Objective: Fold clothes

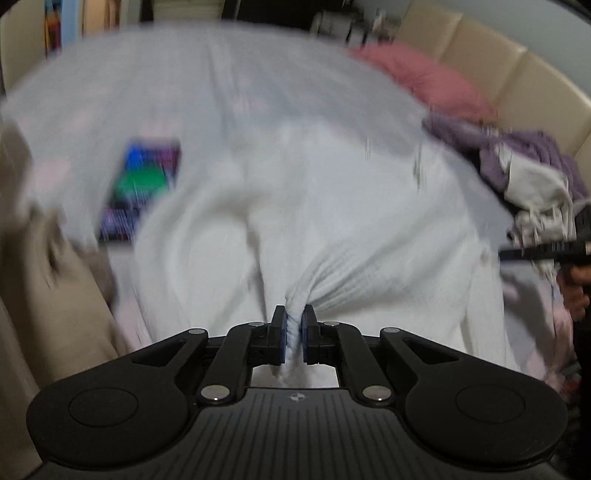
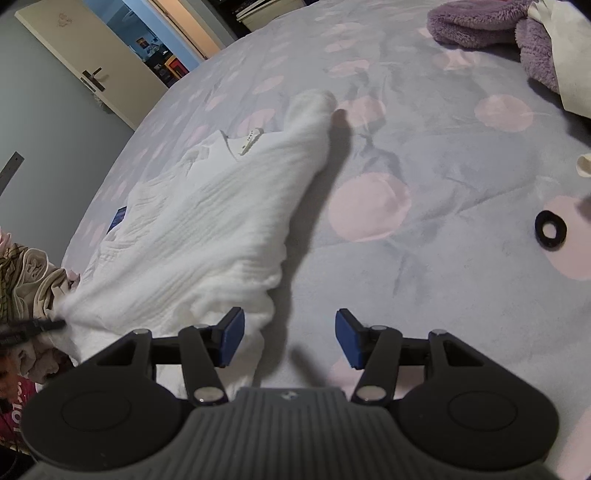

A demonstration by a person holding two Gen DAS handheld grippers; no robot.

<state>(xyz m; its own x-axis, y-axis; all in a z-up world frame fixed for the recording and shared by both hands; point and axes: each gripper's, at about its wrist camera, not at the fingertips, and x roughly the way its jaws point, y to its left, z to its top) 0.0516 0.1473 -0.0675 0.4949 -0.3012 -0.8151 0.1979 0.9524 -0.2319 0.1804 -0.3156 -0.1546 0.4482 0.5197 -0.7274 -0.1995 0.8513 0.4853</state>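
- My left gripper (image 1: 293, 326) is pinching a bunched bit of the white top (image 1: 314, 221). Its two blue pads are pressed tight on the cloth.
- The left view is blurry, so I can only see big shapes there.
- My right gripper (image 2: 290, 338) is spread wide. Nothing is between its blue pads (image 2: 347, 338).
- The right gripper hangs over the bed cover (image 2: 443, 166), just beside the near edge of the white top. I cannot tell if its left finger touches the cloth.
- The white top lies on the bed cover, pulled long. One end is bunched at the left edge of the right view, where a black finger tip (image 2: 44, 325) grips it. Its far end lies flat on the bed, with a small tag (image 2: 250, 142) near the neck.
- The bed cover is pale blue-grey with pink dots.
- A small black ring (image 2: 551, 230) lies on the cover, well apart to the right.
- Fuzzy purple clothes (image 2: 476, 22) sit at the far right corner of the bed.
- A pink pillow (image 1: 424, 77) lies by the cream headboard (image 1: 517, 66).
- A flat thing with bright colours (image 1: 142, 188) lies on the cover by the top.
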